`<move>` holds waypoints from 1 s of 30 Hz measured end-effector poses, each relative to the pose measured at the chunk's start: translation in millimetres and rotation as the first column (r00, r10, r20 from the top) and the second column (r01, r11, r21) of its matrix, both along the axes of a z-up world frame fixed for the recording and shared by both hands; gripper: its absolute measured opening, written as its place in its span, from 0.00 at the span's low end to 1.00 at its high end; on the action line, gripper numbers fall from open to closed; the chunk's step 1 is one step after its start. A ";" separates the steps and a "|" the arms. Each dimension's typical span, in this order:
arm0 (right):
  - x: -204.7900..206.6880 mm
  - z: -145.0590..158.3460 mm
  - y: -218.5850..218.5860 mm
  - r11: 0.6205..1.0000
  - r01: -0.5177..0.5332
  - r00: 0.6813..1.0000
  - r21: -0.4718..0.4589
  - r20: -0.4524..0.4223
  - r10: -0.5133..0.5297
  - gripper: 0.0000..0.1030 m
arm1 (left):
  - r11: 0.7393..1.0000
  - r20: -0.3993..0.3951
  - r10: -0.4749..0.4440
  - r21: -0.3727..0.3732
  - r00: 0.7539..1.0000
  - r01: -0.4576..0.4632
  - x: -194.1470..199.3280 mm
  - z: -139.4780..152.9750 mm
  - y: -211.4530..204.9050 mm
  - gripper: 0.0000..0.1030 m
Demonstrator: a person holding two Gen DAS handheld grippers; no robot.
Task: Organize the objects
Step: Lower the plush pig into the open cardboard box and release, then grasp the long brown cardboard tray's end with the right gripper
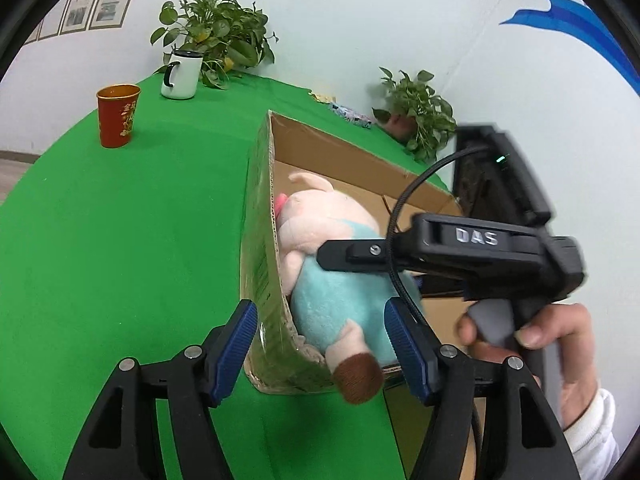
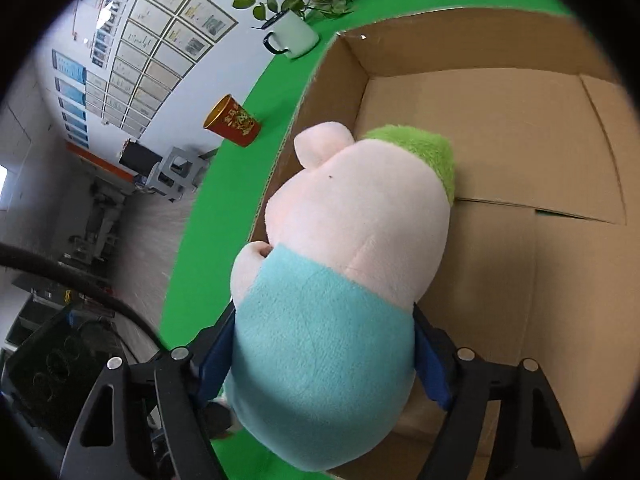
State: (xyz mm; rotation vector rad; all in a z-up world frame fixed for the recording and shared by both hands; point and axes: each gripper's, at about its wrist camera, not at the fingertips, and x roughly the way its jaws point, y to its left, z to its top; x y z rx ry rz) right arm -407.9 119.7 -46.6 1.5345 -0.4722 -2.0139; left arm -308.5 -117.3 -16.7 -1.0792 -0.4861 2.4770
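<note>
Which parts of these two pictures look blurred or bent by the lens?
Left wrist view: the black right hand-held gripper and the pink-and-blue plush pig's brown foot are motion-smeared; the green tablecloth edge curves. Right wrist view: the brown cardboard box walls bow, dark corners vignette, the pig stays sharp.

L gripper jaws apart, angled down. R gripper pads against plush body, hand on handle.

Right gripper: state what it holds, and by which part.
The plush pig, by its teal-clad torso, clamped between the two pads of the right gripper, over the cardboard box.
</note>
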 end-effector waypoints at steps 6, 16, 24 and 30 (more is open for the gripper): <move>8.3 0.5 6.3 1.000 0.030 0.999 0.005 -0.012 -0.030 0.90 | 0.998 0.037 -0.030 -0.053 0.999 0.032 -0.1 -10.6 15.6 0.56; 134.3 71.0 72.7 0.958 0.215 0.906 0.190 -0.405 -0.123 0.96 | 0.994 0.041 0.031 -0.104 0.999 -0.026 12.1 -6.6 17.7 0.37; 227.7 49.9 74.2 0.915 0.284 0.870 0.287 -0.478 -0.120 0.96 | 0.972 -0.087 0.080 -0.212 0.993 -0.097 63.2 28.0 33.8 0.60; 280.6 49.8 65.1 0.920 0.270 0.854 0.284 -0.512 -0.092 0.96 | 0.980 -0.237 0.078 -0.161 0.968 -0.118 146.7 55.7 56.4 0.95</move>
